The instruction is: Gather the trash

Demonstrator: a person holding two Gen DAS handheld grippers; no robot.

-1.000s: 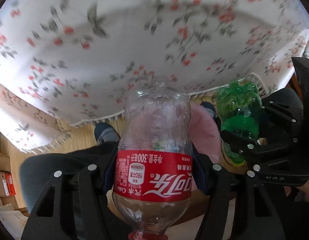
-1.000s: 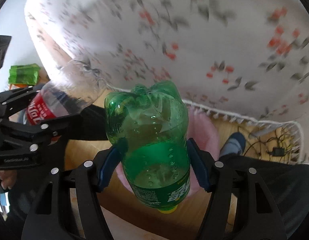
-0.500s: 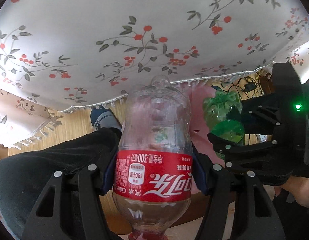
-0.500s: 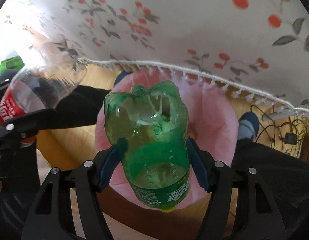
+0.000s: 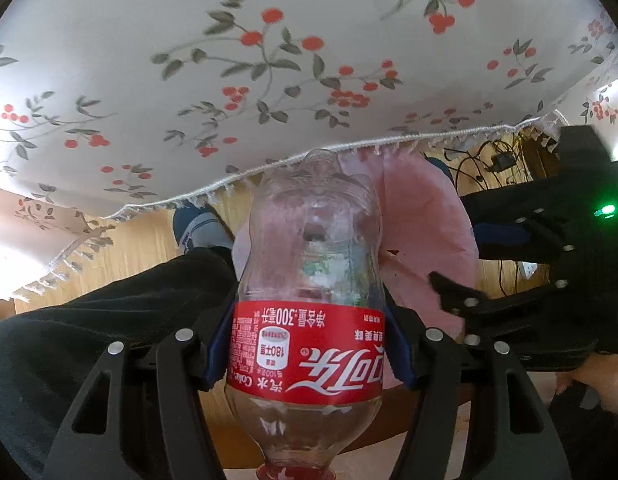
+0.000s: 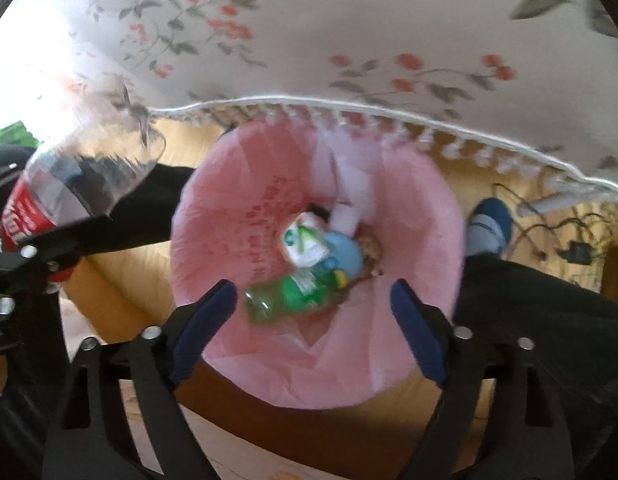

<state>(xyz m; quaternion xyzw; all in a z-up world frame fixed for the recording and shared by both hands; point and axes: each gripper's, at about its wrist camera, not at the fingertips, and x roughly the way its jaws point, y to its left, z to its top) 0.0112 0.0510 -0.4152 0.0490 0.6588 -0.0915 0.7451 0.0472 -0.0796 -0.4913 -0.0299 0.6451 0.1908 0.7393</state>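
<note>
A white tablecloth printed with red berries and grey-green leaves [image 5: 293, 64] hangs across the top of both views, its fringed hem dropping over a light wooden floor [image 5: 125, 244]. Below sits the bin lined with a pink plastic bag [image 6: 421, 248], tucked between the person's dark-trousered legs [image 5: 109, 320], blue-and-grey slippers [image 6: 487, 226] either side.

Left gripper [image 5: 307, 354]: blue pads clamped on the red label band of a clear, empty cola bottle with a red cap [image 5: 309, 280], held cap toward the camera, base pointing down near the bin's rim.

Right gripper [image 6: 309, 320]: jaws opening, blue fingers [image 6: 201, 328] spread wide with nothing between them, poised right over the bin mouth. Down inside, the green plastic soda bottle with a yellow cap [image 6: 297, 294] lies on its side at the bottom of the liner, blurred, beside a crumpled white-and-green wrapper [image 6: 303, 242] and a pale blue round item [image 6: 343, 256]. Cables [image 6: 565, 236] trail across the floor on the right.
</note>
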